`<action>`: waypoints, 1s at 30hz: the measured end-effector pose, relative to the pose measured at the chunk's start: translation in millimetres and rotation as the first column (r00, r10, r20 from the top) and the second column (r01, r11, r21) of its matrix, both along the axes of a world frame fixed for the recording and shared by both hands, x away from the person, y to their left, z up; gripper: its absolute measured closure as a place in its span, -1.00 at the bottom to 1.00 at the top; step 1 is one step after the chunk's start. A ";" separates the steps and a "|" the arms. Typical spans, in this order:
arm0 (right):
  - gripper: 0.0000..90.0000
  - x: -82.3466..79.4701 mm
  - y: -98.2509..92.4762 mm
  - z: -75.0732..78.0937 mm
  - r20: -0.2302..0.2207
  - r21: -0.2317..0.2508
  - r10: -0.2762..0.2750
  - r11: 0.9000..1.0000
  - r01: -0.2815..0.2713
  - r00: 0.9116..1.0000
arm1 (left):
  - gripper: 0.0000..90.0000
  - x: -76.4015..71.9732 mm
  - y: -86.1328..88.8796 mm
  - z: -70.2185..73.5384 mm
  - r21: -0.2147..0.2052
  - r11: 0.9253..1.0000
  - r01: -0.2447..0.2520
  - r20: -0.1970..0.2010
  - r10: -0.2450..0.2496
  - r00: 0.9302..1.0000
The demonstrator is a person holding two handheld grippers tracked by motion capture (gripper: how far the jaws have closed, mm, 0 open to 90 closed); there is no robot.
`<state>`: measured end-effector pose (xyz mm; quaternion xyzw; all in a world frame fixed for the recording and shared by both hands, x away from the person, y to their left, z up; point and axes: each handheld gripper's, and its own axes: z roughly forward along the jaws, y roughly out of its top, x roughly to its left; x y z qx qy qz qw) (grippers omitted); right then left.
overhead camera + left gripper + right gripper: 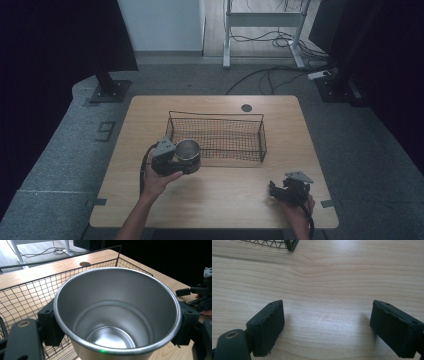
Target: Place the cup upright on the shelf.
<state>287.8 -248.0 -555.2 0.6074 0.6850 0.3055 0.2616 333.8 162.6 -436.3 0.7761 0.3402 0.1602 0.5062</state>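
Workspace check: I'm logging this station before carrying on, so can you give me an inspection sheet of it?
Surface: wooden table, bare wood around the things; a round dark cap near its far edge.
Job's things: metal cup, empty, upright, beside the wire basket at its near left corner; basket looks empty.
Clutter: nothing seen.
Grippers: left tongs clamp the cup from both sides; right tongs open, nothing between them, over bare wood near the table's near right corner.
Cables: one trails from each gripper; more lie on the floor beyond the table.
Surroundings: grey floor, white desk frame, dark stands.
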 end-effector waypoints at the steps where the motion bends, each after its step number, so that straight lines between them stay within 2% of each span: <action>1: -0.74 0.0 0.0 0.0 0.000 0.000 0.000 1.000 0.000 1.000 | -0.59 1.2 -0.1 0.5 0.002 1.000 0.001 0.001 -0.001 1.000; 7: -0.75 0.5 0.1 -0.1 -0.002 0.000 0.002 1.000 -0.002 1.000 | -0.58 7.9 -1.3 -0.1 -0.012 1.000 0.002 0.015 -0.002 1.000; 11: -0.75 -0.1 0.1 0.0 -0.003 0.000 0.002 1.000 -0.002 1.000 | -0.58 14.4 -1.9 -2.4 -0.022 1.000 -0.008 0.009 0.008 1.000; 20: -0.75 -0.6 0.3 -0.1 -0.002 0.001 0.000 1.000 0.000 1.000 | -0.58 19.4 -5.3 -0.9 -0.007 1.000 -0.006 0.015 0.007 1.000; 30: -0.75 -0.5 0.4 -0.1 -0.002 0.002 -0.001 1.000 0.001 1.000 | -0.58 24.6 -6.9 6.5 -0.012 1.000 -0.002 0.031 0.002 1.000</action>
